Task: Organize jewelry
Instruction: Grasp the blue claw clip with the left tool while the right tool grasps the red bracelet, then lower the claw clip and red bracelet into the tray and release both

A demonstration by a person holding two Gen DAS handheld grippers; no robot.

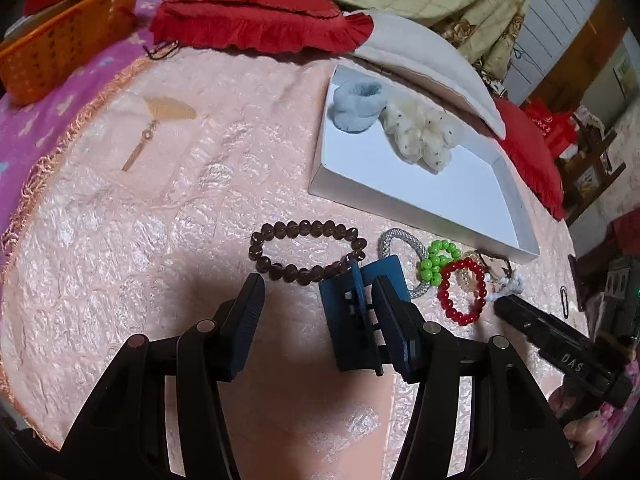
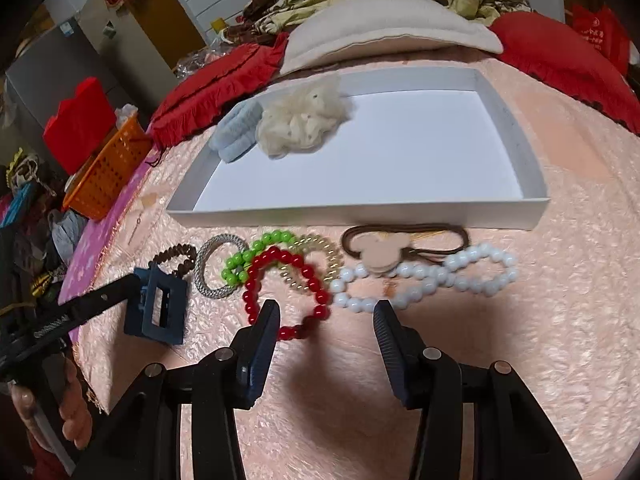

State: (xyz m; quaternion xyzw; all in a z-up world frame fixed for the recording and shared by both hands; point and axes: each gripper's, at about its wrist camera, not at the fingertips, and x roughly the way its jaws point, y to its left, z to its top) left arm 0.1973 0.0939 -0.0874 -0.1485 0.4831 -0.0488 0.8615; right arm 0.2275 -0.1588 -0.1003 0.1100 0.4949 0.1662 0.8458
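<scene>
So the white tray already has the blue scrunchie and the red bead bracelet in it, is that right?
Not quite. The white tray holds the blue scrunchie and a cream scrunchie. The red bead bracelet lies on the pink cover in front of the tray, as the right wrist view shows.

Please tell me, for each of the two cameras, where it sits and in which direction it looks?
Left wrist: sits on the left gripper, looks forward and down at the brown bracelet and blue hair claw; its own fingers show.
Right wrist: sits on the right gripper, looks forward and down at the red bracelet, white beads and white tray; the person's hand shows.
Both share the tray, claw, bracelets, and each other's gripper.
</scene>
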